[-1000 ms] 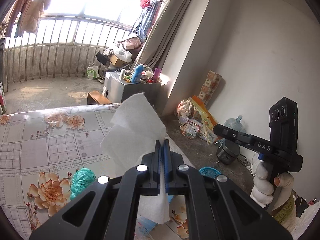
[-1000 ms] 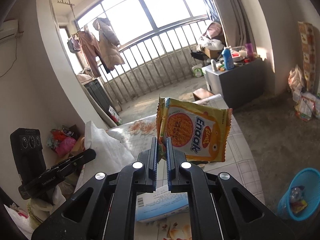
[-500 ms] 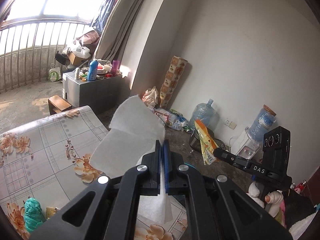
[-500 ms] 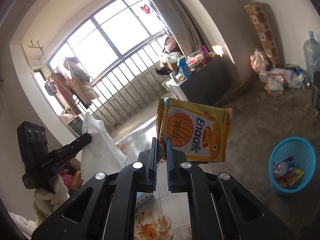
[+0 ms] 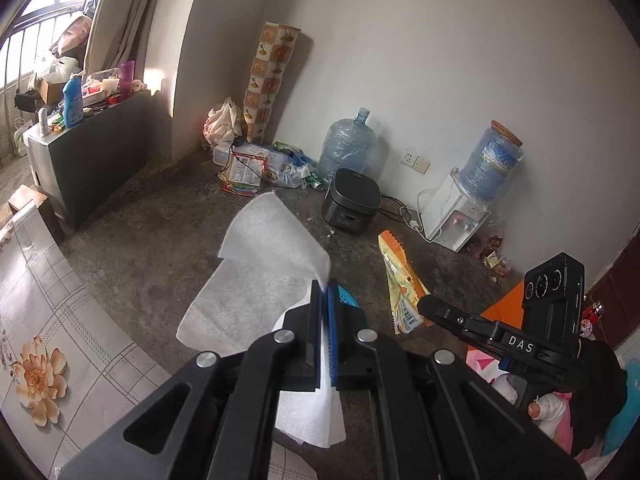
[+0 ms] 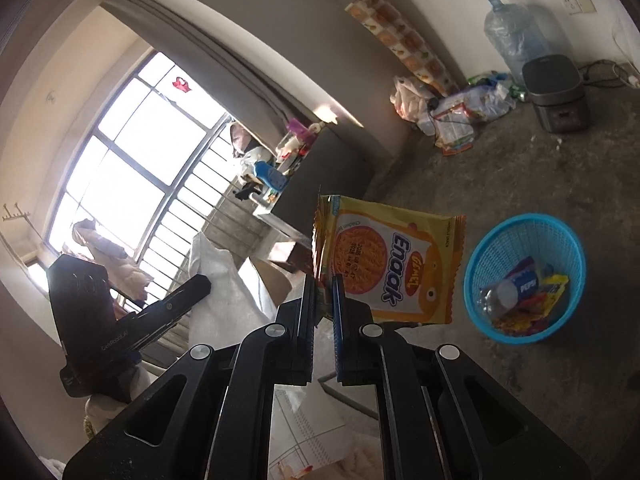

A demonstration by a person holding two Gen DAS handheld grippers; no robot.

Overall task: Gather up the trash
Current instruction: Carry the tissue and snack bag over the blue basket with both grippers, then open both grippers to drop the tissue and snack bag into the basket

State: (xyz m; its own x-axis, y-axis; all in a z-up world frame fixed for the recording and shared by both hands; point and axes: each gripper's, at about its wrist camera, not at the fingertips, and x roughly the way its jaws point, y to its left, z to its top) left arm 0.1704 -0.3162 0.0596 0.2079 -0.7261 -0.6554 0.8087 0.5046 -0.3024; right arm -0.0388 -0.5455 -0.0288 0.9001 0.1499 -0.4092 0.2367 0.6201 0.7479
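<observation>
Gripper on my right (image 6: 323, 292) is clamped on the Enaak noodle packet (image 6: 390, 262); the blue basket (image 6: 496, 236) sits on the floor below and right of it, nearer this hand, holding a Pepsi bottle (image 6: 510, 290) and wrappers. My left gripper (image 5: 325, 292) pinches a white tissue (image 5: 260, 276).

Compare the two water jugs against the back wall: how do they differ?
The bare water jug stands upright on the floor, neck up, beside the rice cooker. The mounted water jug sits inverted on the white dispenser, off the floor. The bare one is clear with no label showing; the mounted one shows a blue label. Both are large, bluish and translucent.
</observation>
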